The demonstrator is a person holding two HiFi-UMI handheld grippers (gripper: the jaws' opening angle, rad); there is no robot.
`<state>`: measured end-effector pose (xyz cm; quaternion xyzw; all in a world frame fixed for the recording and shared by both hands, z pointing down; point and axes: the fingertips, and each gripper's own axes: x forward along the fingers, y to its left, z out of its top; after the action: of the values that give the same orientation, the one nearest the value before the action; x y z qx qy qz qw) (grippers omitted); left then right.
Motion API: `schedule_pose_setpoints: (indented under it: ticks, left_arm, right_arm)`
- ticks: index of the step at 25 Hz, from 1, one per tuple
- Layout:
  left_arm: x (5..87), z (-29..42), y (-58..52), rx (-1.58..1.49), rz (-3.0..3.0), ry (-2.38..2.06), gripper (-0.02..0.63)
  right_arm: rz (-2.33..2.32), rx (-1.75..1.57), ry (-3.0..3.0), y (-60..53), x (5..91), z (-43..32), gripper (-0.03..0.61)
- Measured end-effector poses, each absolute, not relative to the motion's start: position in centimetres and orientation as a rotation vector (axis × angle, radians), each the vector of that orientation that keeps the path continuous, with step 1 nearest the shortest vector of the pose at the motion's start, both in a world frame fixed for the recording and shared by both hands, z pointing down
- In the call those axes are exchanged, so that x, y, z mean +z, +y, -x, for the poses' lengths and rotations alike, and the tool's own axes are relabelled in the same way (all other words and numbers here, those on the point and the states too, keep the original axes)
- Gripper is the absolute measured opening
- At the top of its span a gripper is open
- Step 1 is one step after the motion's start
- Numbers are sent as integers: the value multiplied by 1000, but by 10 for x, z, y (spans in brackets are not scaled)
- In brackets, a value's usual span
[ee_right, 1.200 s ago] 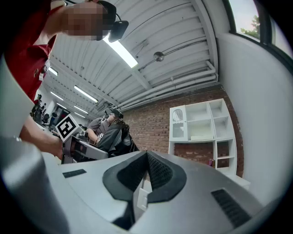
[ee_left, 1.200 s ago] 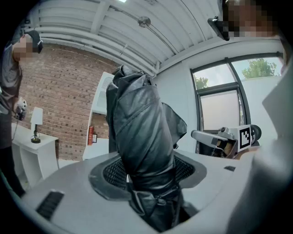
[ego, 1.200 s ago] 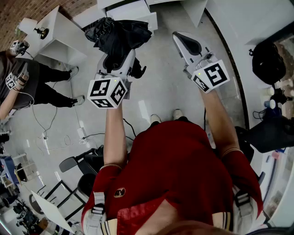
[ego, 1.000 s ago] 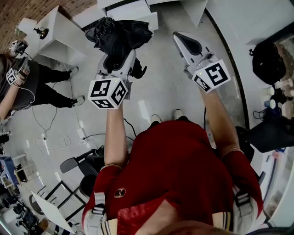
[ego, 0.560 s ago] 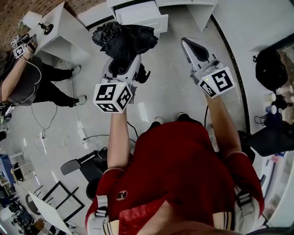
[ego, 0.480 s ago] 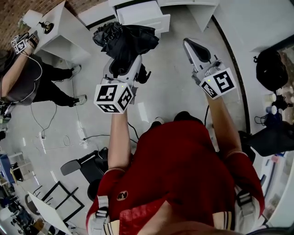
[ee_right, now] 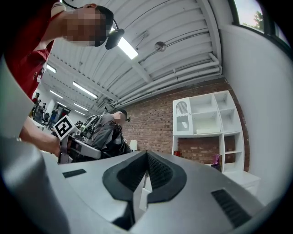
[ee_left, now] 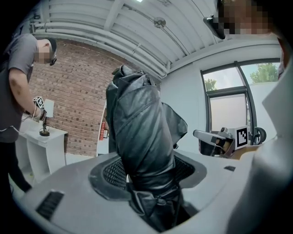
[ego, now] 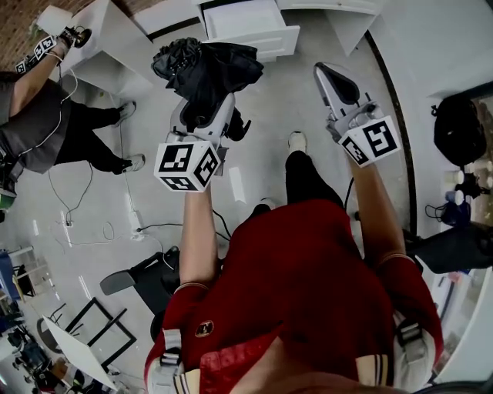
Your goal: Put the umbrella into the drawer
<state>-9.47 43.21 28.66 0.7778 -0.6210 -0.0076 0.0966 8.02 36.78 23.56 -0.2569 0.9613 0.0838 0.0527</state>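
A black folded umbrella (ego: 206, 65) sticks out ahead of my left gripper (ego: 203, 101), which is shut on its lower end. In the left gripper view the umbrella (ee_left: 141, 141) stands up between the jaws of that gripper (ee_left: 153, 185) and fills the middle. An open white drawer (ego: 248, 21) lies just beyond the umbrella at the top of the head view. My right gripper (ego: 325, 73) hangs to the right of the umbrella, shut and empty; its pads (ee_right: 145, 178) meet with nothing between them.
A second person (ego: 35, 115) stands at the left by a white side table (ego: 115, 42). White shelves (ee_right: 208, 123) stand against a brick wall. A black bag (ego: 458, 127) sits at the right; cables and chair bases lie on the floor at lower left.
Both grippers have moved forward with the umbrella, and the open drawer now shows more fully. My right foot has stepped forward. The other person's arm has reached to the side table.
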Motion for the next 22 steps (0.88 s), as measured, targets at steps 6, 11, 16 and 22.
schedule_pose_setpoints:
  ticks: [6,11,16,22]
  left_arm:
    - [302,110,364,37,-2279,-1852,264]
    - [304,107,280,88,-2262,-1860,264]
    - [315,110,188,127,-2229,-1852,264]
    - [323,112,120,150,-2216,-1857,264]
  right_arm:
    - [755,259,2909,289,244,-64,-3]
    - [744,237,2902,200,246,-72,-3]
    - [729,197,2917,102,253,-73,-3]
    - [700,183,2927,35,263,-72,-3]
